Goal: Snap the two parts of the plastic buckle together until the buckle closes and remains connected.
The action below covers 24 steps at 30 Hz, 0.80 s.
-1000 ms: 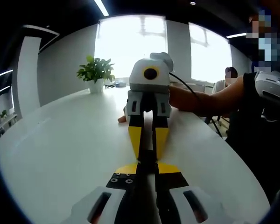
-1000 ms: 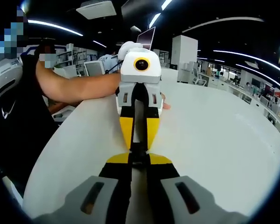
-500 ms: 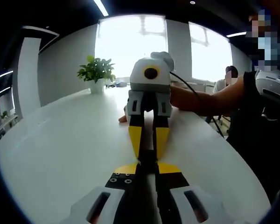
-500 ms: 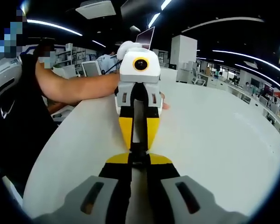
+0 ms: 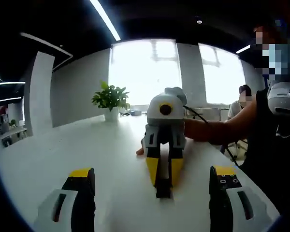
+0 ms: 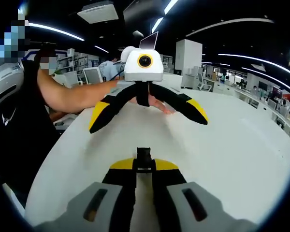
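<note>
Now, state: joined buckle (image 6: 143, 158) sits pinched at the tips of the right tongs (image 6: 144, 166), just above the white worktop (image 6: 232, 159).
Left tongs (image 5: 154, 181): jaws spread wide, holding nothing, just ahead of the buckle and apart from it.
Right tongs: narrow, clamped on the buckle (image 5: 163, 189).
Unclear: whether the latch has fully clicked; too small to tell.
Risk: a half-seated latch could spring apart once the right tongs let go.
Risk: with only one grip, the buckle could twist or drop onto the worktop.

The left tongs (image 6: 147, 113) have sprung wide apart and let go of the buckle (image 6: 143, 158), which the right tongs (image 5: 164, 176) alone now grip.
</note>
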Tool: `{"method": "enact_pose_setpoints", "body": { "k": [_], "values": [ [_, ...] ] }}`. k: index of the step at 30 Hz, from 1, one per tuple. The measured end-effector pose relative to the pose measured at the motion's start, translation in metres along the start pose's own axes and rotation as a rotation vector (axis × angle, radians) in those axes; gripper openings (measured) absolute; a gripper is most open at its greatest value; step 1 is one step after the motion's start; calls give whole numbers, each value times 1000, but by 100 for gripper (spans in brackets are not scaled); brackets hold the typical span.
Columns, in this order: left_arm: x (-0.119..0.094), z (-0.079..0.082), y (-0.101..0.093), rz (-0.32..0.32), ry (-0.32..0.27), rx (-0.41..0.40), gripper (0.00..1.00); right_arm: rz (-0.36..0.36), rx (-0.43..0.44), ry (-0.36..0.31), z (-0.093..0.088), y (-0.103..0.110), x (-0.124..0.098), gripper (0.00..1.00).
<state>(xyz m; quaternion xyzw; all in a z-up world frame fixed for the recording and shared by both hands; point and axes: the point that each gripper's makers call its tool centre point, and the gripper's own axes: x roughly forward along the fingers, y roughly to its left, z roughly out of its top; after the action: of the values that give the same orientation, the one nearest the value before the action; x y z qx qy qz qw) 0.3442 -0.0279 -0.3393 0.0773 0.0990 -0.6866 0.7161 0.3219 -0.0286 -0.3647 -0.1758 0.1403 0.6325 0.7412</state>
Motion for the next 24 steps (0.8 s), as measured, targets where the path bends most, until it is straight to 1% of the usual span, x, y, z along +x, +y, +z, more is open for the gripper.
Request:
{"method": "enact_pose_setpoints", "body": {
  "k": [2,6,10,12,13,14,15,17,18,20,22,24],
  "values": [
    [0,-8,6,24,35,-4,100,0,1,0,0,0,0,10],
    [-1,-7,9,31,22,-22,100,0,0,1,0,1,0,10],
    [-4,-9,18,80,30,-27,100,-9,-1,4,0,0,1,10],
    [-7,-6,29,133,20,-17,100,-14,3,-1,2,-1,0,10],
    [-9,-4,32,148,10,-17,100,-17,4,-2,2,-1,0,10],
    [-12,1,36,166,-14,-23,100,-20,6,-2,2,-2,0,10],
    [-17,10,45,215,-54,-24,100,-24,8,0,2,-3,-1,10],
    [-25,24,52,252,-117,-27,100,-25,9,-1,2,-3,-1,10],
    [-30,29,57,277,-136,-25,100,-29,7,-2,3,-4,-1,10],
    [-36,30,66,324,-139,-21,100,-32,7,-3,3,-4,-2,10],
    [-41,23,78,383,-102,-23,100,-33,8,-1,3,-4,-1,10],
    [-41,18,83,402,-80,-27,100,-35,8,0,3,-4,-1,10]
  ]
}}
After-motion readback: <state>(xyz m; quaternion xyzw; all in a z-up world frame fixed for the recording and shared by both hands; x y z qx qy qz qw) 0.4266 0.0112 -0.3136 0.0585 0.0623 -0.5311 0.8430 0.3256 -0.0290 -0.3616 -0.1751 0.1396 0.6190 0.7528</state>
